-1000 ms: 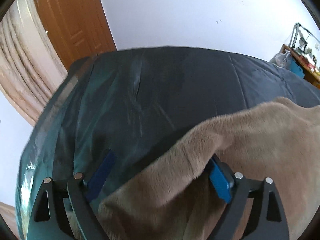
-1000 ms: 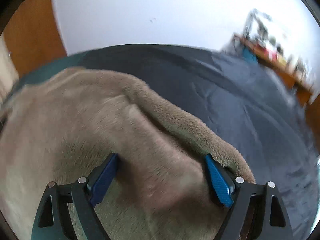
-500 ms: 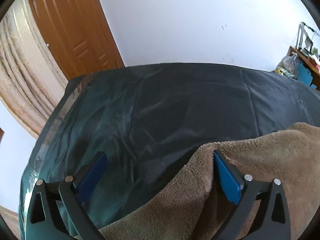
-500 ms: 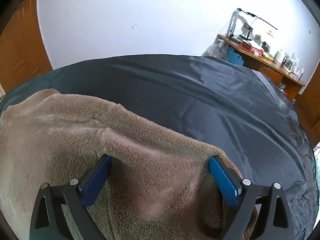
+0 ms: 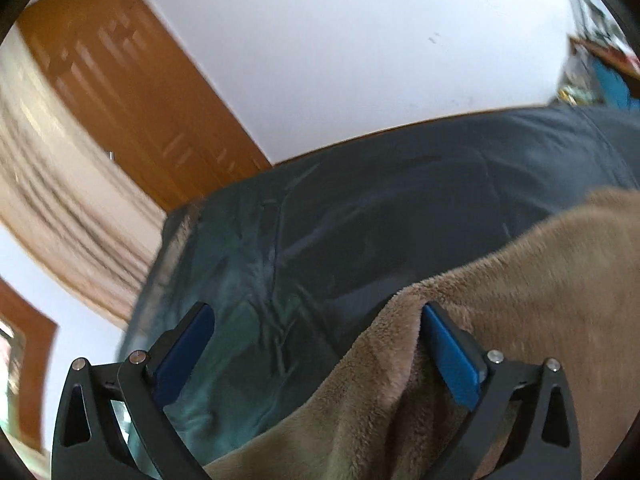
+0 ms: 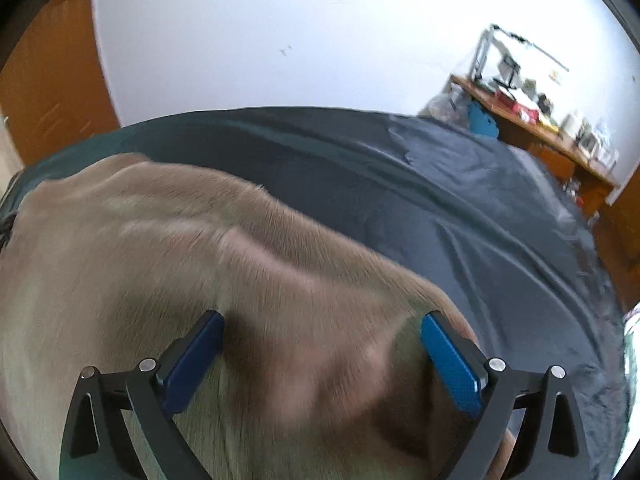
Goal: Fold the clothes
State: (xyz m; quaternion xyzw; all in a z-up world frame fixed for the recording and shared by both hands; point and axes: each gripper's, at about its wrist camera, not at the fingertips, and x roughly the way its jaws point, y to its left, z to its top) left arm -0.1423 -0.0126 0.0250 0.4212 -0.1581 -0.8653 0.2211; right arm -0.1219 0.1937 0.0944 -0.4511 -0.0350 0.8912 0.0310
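A tan fleece garment point(image 5: 500, 320) lies on a dark bedsheet point(image 5: 400, 200). In the left wrist view its left edge runs between my fingers. My left gripper point(image 5: 316, 344) is open, its blue right pad point(image 5: 448, 360) touching the fleece edge, its left pad over bare sheet. In the right wrist view the fleece point(image 6: 180, 260) fills the lower left, over the same sheet point(image 6: 460, 208). My right gripper point(image 6: 320, 352) is open just above the fleece, with the cloth's right edge beside the right pad point(image 6: 452, 364).
A wooden door point(image 5: 132, 108) and a beige curtain point(image 5: 52, 200) stand left of the bed. A white wall point(image 6: 300, 40) is behind it. A cluttered wooden desk point(image 6: 536, 128) stands at the far right. The bed's right edge point(image 6: 616, 320) falls away near my right gripper.
Both cameras have tilted upward, showing more wall and door. The left view has rolled and is blurred. Both grippers stay open over the fleece.
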